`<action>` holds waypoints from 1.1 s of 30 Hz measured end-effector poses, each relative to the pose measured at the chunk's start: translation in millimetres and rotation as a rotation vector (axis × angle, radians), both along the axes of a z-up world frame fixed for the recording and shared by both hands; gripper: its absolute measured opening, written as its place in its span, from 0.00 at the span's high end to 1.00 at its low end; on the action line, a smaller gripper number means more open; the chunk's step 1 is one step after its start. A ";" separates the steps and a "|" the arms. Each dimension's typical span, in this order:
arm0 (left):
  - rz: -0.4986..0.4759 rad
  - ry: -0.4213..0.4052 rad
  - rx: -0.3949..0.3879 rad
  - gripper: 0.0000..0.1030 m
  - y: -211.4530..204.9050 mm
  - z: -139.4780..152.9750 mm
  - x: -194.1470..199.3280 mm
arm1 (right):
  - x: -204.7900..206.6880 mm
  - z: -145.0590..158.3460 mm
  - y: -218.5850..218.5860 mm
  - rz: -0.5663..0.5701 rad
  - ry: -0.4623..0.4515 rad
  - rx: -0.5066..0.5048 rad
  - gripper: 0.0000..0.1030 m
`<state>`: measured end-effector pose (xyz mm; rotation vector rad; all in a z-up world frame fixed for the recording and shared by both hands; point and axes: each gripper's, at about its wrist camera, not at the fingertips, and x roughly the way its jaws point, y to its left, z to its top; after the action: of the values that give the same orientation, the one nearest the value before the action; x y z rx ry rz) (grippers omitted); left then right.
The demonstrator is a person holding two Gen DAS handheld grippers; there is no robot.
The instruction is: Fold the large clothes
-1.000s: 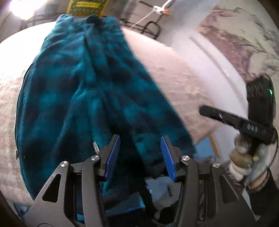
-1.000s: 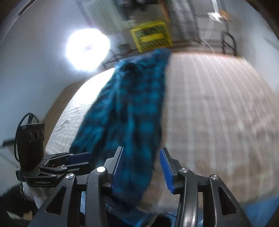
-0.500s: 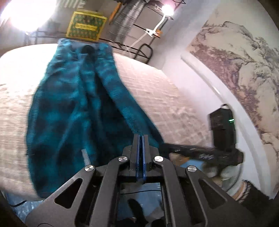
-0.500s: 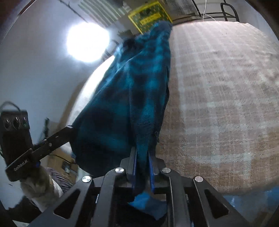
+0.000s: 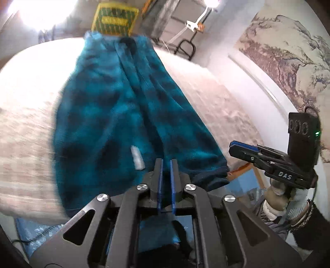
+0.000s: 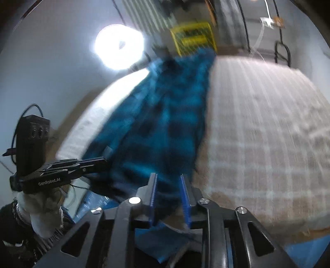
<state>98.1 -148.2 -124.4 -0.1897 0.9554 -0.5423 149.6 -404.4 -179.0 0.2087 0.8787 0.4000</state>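
while the teal plaid garment point(image 5: 123, 115) lies lengthwise on the checked bed cover point(image 6: 257, 127), my left gripper point(image 5: 166, 181) sits at its near hem, jaws narrowed to a slit, and my right gripper point(image 6: 168, 193) stands partly parted over the same hem.

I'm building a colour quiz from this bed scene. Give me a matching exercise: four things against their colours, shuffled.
Things:
1. garment
2. crate
3. bedcover
4. lamp

Colours:
a. glaring white
b. teal and dark check
c. beige with pale lines
d. yellow

Pairs: 1-b, 2-d, 3-c, 4-a
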 end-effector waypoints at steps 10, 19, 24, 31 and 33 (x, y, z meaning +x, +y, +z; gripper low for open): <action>0.218 0.108 -0.009 0.44 104.3 -25.1 12.5 | -9.5 -25.5 30.3 0.098 0.069 -0.185 0.73; 0.229 0.295 -0.238 0.42 113.5 -68.9 14.3 | 9.8 -43.7 -24.7 0.003 0.224 0.122 0.42; 0.167 0.294 -0.249 0.42 95.9 -69.2 11.8 | 26.4 -70.0 -17.0 0.027 0.298 0.291 0.47; 0.142 0.280 -0.203 0.65 85.6 -68.5 12.7 | 33.7 -80.0 -7.8 0.073 0.326 0.378 0.61; 0.147 0.276 -0.192 0.75 83.9 -68.2 13.7 | 35.7 -82.4 -11.0 0.068 0.337 0.394 0.72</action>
<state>111.9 -64.3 -192.7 -0.5142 1.1460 -0.4789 185.2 -415.4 -261.4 0.6238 1.1349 0.6122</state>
